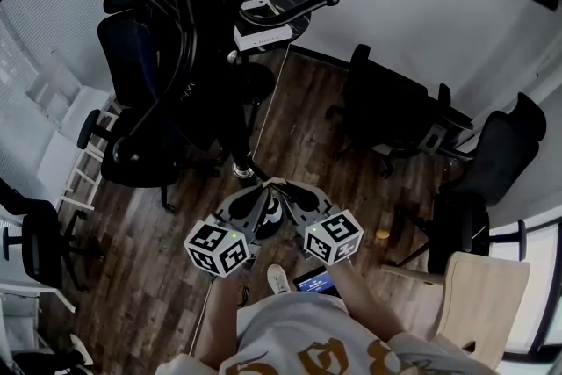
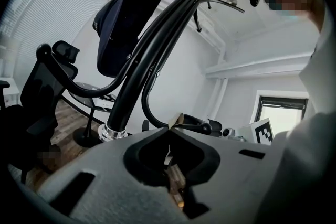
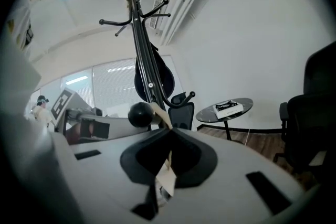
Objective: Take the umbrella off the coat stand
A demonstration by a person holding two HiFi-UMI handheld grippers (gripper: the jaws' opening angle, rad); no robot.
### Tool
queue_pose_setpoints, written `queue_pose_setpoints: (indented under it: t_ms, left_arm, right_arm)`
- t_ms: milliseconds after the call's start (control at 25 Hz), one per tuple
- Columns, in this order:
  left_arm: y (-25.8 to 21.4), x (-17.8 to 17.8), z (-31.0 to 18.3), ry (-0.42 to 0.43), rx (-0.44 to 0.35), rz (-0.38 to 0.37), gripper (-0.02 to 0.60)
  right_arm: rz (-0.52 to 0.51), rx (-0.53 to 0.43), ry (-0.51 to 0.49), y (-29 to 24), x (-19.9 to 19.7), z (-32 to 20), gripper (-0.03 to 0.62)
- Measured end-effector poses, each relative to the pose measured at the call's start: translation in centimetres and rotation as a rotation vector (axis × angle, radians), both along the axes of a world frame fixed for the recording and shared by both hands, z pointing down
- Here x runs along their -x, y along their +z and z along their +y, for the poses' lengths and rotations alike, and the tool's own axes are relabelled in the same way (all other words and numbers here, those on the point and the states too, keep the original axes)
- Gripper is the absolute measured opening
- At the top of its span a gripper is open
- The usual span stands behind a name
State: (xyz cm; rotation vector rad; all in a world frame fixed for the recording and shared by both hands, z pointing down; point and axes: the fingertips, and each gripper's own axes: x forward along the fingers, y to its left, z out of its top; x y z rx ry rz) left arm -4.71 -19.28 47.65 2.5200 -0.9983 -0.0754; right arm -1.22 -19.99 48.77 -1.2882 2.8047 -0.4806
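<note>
The black coat stand [image 1: 198,31] rises right in front of me, its curved arms sweeping overhead. A dark navy umbrella [image 2: 126,29] hangs folded from one of its hooks, up beside the pole [image 2: 142,71]; in the right gripper view the umbrella [image 3: 154,77] is a dark teardrop against the pole. In the head view a dark blue mass [image 1: 132,57] left of the pole may be the umbrella. My left gripper [image 1: 256,193] and right gripper [image 1: 279,189] are held low and close together, short of the stand's base. Both are shut with nothing between their tips, well below the umbrella.
Black office chairs stand on the left [image 1: 132,154] and right [image 1: 386,110]. A round dark table [image 1: 272,13] with a white box is behind the stand. A pale wooden chair [image 1: 479,294] is at the lower right. Blinds cover the left wall.
</note>
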Motion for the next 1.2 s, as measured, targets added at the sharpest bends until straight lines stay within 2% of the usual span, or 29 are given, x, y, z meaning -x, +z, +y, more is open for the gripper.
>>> queue_pose_setpoints:
  t_ms: [480,1200]
  left_arm:
    - [-0.6,-1.2,0.7,0.024,-0.012,0.001,0.023]
    - [-1.7,-2.2,2.0,0.017,-0.003,0.061,0.023]
  right_arm:
    - [-0.021,-0.013,0.019,-0.6,-1.3,0.8,0.015]
    - [-0.012,-0.025,0.026,-1.5,-2.7,2.3,0.015]
